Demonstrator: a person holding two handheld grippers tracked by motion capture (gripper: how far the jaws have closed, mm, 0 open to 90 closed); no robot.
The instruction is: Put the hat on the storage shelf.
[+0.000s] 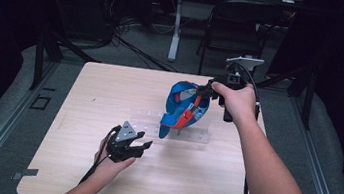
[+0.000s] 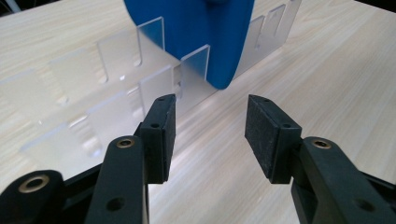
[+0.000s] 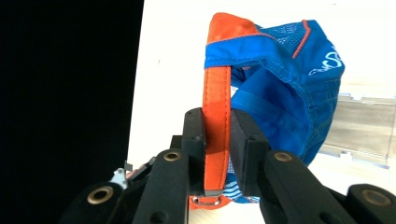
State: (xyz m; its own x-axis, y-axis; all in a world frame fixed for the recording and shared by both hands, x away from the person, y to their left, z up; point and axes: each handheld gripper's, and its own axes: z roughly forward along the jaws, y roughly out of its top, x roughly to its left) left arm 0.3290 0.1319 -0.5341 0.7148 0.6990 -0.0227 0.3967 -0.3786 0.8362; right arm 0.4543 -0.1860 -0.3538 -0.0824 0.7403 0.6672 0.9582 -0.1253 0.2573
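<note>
A blue cap (image 1: 183, 109) with an orange strap (image 3: 217, 102) stands on edge in a clear slotted acrylic rack (image 1: 195, 136) at the middle of the wooden table. My right gripper (image 1: 204, 92) reaches in from the right at the cap's top, and its jaws are shut on the orange strap (image 1: 189, 110). In the right gripper view the strap runs up between the pads of that gripper (image 3: 217, 144). My left gripper (image 1: 146, 146) hovers low, just left of the rack. Its jaws are open and hold nothing. The left gripper (image 2: 210, 135) faces the rack (image 2: 116, 60) and the cap's blue brim (image 2: 219, 37).
The light wooden table (image 1: 98, 178) has free surface left of and in front of the rack. Behind it stand a black chair (image 1: 235, 19) and a white desk leg (image 1: 176, 27), with cables on the dark floor. A metal rail (image 1: 0, 125) runs along the left.
</note>
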